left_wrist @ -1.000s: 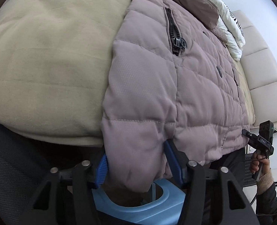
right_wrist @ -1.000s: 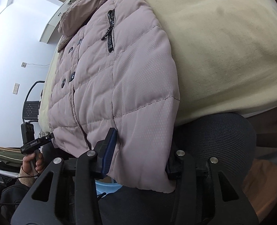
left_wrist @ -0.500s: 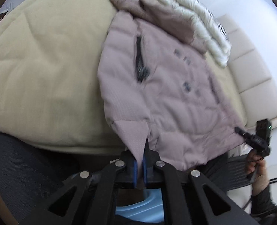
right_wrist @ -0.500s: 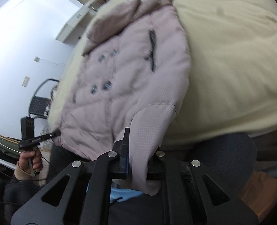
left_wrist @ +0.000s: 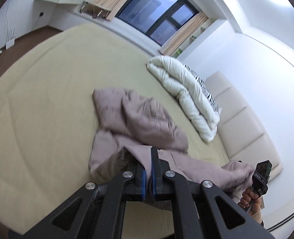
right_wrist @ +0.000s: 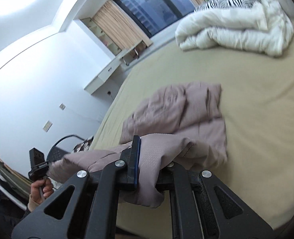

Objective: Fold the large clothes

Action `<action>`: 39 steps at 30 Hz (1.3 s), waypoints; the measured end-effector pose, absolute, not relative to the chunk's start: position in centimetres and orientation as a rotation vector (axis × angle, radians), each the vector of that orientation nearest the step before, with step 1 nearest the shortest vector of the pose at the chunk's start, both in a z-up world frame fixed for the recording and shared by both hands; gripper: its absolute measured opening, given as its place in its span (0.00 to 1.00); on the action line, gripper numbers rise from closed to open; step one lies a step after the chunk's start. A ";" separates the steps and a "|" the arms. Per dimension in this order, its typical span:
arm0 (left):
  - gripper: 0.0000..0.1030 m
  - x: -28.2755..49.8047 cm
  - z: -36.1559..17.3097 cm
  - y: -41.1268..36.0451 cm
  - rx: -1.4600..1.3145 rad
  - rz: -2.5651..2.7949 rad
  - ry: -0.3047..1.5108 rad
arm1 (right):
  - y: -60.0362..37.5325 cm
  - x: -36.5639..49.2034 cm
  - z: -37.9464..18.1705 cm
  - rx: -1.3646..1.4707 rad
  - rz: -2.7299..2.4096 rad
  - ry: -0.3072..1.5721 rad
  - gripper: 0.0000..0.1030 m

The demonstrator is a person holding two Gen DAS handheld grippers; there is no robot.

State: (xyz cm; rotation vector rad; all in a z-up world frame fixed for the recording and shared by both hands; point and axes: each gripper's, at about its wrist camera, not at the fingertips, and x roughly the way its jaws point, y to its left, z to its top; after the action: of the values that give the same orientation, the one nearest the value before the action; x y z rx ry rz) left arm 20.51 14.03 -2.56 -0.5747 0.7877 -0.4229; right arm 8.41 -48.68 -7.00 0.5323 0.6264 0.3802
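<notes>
hidden: far half of the mauve puffer jacket (left_wrist: 139,119) is motion-blurred; buttons and zip unreadable. Right finger of the right gripper (right_wrist: 147,159) is buried under fabric.
cut off: the person shows only as a hand (left_wrist: 250,197) and cuff at frame edge.
left gripper (left_wrist: 147,169): blue pads pressed together, pinching the jacket's near hem.
right gripper: clamped on the other hem corner; cloth drapes over it.
jacket: near edge lifted off the beige bed (left_wrist: 37,109), hem stretched between both grippers, far part lying on the mattress.
containers: can't make any out.
far right: white duvet (right_wrist: 236,29) bunched on the bed, well apart from the jacket.
</notes>
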 end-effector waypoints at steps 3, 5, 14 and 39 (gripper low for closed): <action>0.05 25.4 -1.1 13.7 -0.575 -0.400 0.756 | -48.9 13.8 -4.8 0.524 0.341 0.592 0.08; 0.05 29.1 -0.9 13.3 -0.578 -0.384 0.749 | -49.0 17.2 -3.9 0.510 0.316 0.581 0.08; 0.05 45.7 -4.8 10.8 -0.507 -0.287 0.794 | -50.1 36.2 -7.4 0.485 0.157 0.649 0.08; 0.55 44.5 -7.5 0.1 -0.081 -0.245 0.690 | -43.3 45.6 -17.1 0.406 0.185 0.817 0.89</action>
State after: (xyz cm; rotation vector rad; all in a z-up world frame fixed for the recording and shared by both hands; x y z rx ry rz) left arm 44.50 0.15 -7.50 -0.0810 0.6901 -0.2455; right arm 45.57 -43.35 -17.11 0.4056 0.8171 0.1845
